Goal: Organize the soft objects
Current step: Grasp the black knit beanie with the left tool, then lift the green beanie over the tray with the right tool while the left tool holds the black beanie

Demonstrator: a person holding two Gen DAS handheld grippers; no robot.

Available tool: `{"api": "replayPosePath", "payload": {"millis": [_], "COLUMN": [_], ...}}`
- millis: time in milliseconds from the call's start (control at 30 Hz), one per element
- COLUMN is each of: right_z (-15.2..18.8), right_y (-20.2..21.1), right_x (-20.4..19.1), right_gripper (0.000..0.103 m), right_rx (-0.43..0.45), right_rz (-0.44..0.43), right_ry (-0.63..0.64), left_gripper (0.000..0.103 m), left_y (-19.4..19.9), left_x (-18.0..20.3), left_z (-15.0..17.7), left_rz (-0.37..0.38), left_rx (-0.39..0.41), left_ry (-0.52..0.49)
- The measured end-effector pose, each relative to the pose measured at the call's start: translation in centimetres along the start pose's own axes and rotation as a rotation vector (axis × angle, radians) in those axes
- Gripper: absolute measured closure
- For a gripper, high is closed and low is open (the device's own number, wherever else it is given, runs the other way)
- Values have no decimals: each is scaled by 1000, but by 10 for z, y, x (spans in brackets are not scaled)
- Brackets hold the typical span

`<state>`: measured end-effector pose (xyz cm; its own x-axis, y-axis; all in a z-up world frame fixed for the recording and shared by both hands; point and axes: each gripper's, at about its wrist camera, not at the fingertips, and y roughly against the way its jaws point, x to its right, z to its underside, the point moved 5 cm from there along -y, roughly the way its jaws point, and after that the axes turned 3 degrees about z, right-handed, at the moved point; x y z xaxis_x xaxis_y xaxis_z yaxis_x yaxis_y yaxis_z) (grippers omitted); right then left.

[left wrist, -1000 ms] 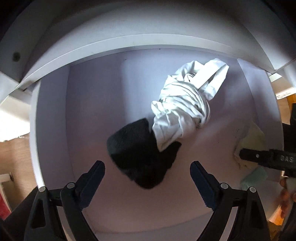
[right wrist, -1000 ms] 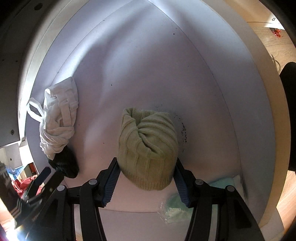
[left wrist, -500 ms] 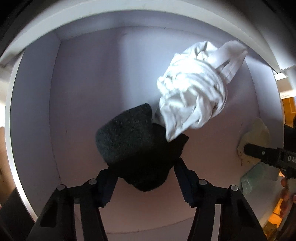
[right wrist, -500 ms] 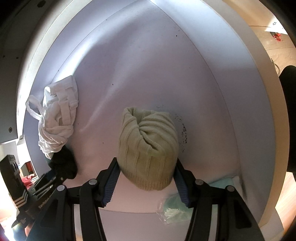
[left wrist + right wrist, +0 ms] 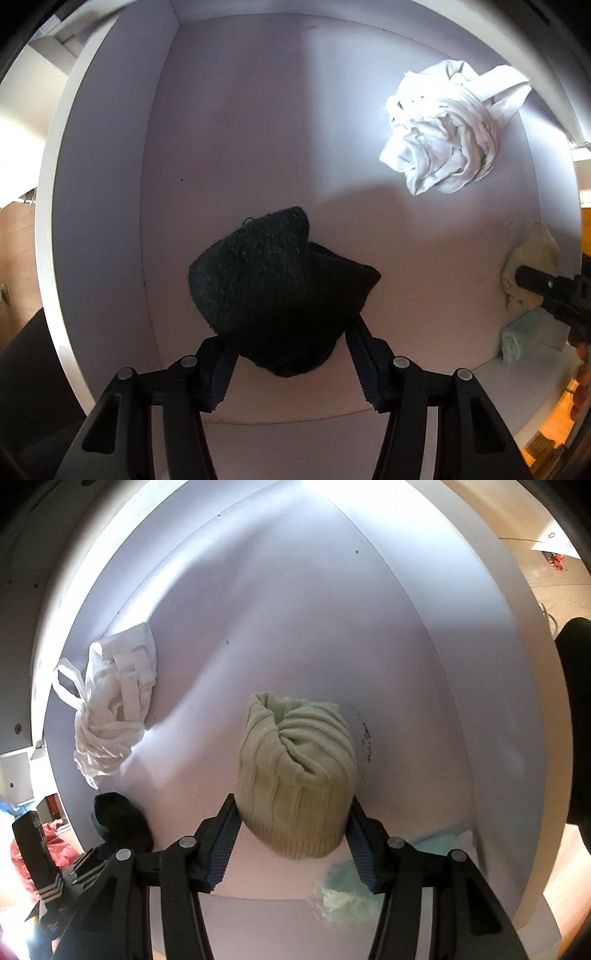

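Note:
My left gripper (image 5: 291, 354) is shut on a black knit hat (image 5: 273, 291), held over the floor of a white shelf compartment (image 5: 221, 147). A crumpled white cloth (image 5: 447, 133) lies at the back right, apart from the hat; it also shows in the right wrist view (image 5: 114, 709). My right gripper (image 5: 293, 827) is shut on a pale green ribbed knit hat (image 5: 295, 775) that rests on the shelf floor. In the left wrist view that green hat (image 5: 532, 258) sits at the far right. The black hat (image 5: 122, 819) shows at lower left in the right wrist view.
A mint-green item in clear plastic (image 5: 340, 893) lies at the shelf's front edge by my right gripper, also seen in the left wrist view (image 5: 524, 339). The shelf's left wall (image 5: 99, 221) and right wall (image 5: 498, 701) close in the space. Red cloth (image 5: 55, 849) lies outside.
My left gripper has closed on the black hat and drawn it left, away from the white cloth that lay over it. My right gripper has kept its hold on the green hat.

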<state>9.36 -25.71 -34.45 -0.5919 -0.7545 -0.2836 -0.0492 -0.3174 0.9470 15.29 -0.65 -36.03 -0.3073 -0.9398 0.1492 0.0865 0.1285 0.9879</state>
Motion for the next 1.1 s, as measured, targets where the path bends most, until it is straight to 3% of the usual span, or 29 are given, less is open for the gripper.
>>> {"api": "replayPosePath", "payload": {"millis": [467,700,1100], "right_z": [26,41,45], "right_y": [51,119,242], "right_x": [7,-12,-35], "right_gripper": [48,48,48], "right_rx": [6,79,264], "right_rz": [-99,-207,-223], "right_ry": [-58,7,135], "left_gripper": [45,45,45], "left_y": [-1,-1,-2], "left_x": [24,39,24], "left_z": [-6,4,13], "left_rz": [-45,-48,-45], "left_rx": [-10,-7,-3], "left_ry": [-44,-46,-52]}}
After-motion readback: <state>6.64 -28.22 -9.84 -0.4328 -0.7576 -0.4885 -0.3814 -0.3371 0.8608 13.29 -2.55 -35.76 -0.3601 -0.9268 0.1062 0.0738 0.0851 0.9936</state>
